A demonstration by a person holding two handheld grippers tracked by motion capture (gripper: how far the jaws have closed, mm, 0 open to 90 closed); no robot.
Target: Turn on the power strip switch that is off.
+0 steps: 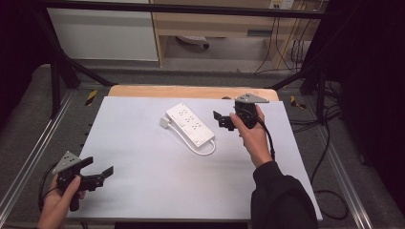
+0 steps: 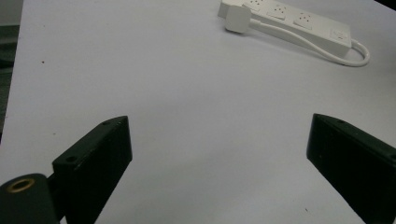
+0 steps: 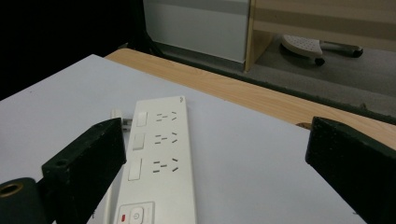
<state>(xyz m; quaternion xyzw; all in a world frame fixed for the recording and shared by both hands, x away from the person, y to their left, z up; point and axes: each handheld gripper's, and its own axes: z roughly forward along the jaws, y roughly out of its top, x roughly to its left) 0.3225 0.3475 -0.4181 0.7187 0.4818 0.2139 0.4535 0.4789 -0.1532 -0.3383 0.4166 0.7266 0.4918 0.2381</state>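
While both my hands hold off from it, one white power strip [image 1: 189, 124] lies diagonally mid-table on the white sheet [image 1: 143, 167], cord looped, plug beside it. My left gripper [image 1: 98, 172], near corner: jaws wide, empty. My right gripper [image 1: 220, 118], just beside the strip: jaws wide, empty.

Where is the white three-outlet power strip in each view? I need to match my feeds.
High view: white three-outlet power strip mid-table, lying diagonally.
Left gripper view: top right, far off.
Right gripper view: lower centre, close.
Shared landmark: its white plug beside one end.
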